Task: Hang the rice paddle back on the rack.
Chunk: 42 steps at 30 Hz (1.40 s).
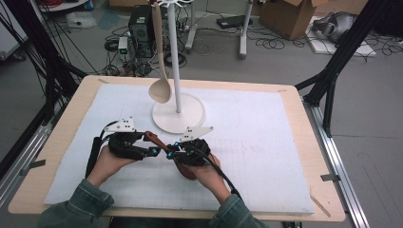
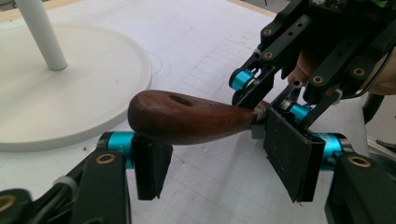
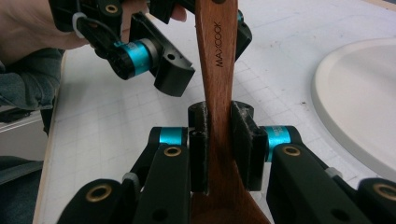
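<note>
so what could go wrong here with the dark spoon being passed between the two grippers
The right hand-held gripper clamps the dark wooden spoon at its narrow neck, while the left hand-held gripper has its pads apart around the rounded handle end. If the right lets go before the left presses, the spoon could drop onto the white mat. The tapered handle may also slide out of the left grip. Swinging it could knock the white stand.
</note>
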Tool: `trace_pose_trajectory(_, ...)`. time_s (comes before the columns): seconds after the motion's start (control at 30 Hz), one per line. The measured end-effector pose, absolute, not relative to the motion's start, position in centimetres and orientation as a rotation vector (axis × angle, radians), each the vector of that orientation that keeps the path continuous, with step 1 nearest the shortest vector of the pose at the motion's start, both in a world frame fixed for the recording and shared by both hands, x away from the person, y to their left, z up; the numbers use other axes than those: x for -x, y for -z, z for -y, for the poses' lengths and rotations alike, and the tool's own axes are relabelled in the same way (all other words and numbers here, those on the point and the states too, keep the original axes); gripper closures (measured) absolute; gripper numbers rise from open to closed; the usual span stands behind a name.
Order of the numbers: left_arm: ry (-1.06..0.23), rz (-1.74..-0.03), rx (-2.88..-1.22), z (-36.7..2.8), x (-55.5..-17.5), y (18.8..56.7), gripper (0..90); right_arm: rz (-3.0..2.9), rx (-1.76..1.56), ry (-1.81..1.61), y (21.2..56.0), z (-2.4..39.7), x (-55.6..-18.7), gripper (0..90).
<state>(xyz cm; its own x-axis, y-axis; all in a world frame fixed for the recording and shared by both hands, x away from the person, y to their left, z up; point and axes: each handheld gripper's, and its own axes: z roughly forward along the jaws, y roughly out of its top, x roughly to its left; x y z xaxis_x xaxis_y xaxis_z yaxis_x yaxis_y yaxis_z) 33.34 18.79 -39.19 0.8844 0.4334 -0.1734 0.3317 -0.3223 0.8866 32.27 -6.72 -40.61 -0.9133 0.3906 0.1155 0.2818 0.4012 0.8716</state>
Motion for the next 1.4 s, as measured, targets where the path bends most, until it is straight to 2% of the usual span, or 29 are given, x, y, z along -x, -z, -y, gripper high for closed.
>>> trace_pose_trajectory(0.33, -0.126, -0.561, -1.937, -18.6, -33.5, 38.8, 50.7, -2.572, -0.594, -1.551, 40.5, 6.8, -32.4, 75.8)
trace_pose_trajectory(0.5, -0.121, -0.553, -1.938, -18.4, -33.5, 38.6, 53.2, -2.632, -0.565, -1.512, 40.7, 6.9, -32.9, 68.9)
trace_pose_trajectory(1.07, -0.096, -0.547, -1.908, -18.2, -33.4, 38.2, 56.7, -2.590, -0.576, -1.522, 40.2, 6.4, -32.5, 74.7)
trace_pose_trajectory(1.23, -0.063, -0.536, -1.895, -18.3, -33.4, 38.1, 58.5, -2.584, -0.557, -1.536, 40.0, 6.1, -32.4, 74.5)
trace_pose_trajectory(1.4, -0.026, -0.521, -1.877, -18.6, -33.4, 37.9, 62.2, -2.617, -0.529, -1.540, 40.0, 6.3, -32.5, 70.7)
